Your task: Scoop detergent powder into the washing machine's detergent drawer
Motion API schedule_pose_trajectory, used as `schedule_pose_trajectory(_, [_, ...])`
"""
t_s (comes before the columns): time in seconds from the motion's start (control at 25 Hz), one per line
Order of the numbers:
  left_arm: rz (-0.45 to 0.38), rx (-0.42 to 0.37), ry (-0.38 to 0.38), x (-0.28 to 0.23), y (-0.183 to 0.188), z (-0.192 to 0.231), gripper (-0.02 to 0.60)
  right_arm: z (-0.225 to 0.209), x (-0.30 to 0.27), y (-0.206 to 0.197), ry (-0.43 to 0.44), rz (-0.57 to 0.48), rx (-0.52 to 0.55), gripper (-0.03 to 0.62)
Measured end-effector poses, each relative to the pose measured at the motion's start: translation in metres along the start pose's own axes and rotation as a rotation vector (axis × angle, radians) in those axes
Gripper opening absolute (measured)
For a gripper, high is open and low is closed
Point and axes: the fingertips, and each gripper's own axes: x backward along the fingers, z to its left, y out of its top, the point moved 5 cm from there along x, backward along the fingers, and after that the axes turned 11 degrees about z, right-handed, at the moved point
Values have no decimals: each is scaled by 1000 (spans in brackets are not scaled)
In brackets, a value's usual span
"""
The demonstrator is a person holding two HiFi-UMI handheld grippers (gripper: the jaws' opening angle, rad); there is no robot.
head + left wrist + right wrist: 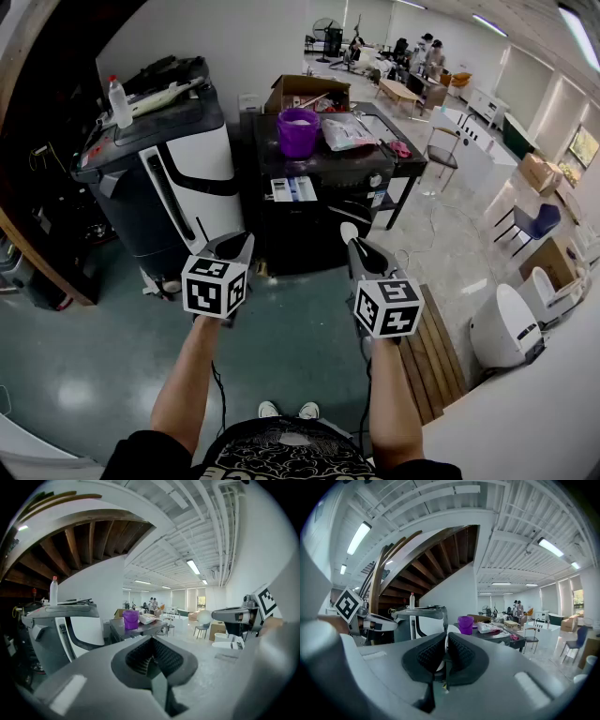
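- Head view: left gripper [236, 242] and right gripper [352, 244] hover well short of the purple tub [298, 131] on the black machine [319, 220].
- Left jaws closed, empty; right jaws clamp a white scoop [348, 228].

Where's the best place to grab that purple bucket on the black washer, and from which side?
Pinch the near rim of the purple bucket, coming straight down with one jaw inside and one outside: it stands upright and open-topped, and its round body likely outspans the jaws. Use the empty left gripper; the right gripper holds a white scoop.
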Motion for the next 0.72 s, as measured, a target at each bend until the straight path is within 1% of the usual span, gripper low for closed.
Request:
schedule_pose_trajectory(0.4, [-7, -7, -6, -7, 4, 11, 8, 4, -14, 3, 6, -3, -4, 35])
schedule_pose_trajectory(0.72, [-12, -14, -19, -14, 7, 27, 8, 12, -32, 8, 1, 8, 5, 35])
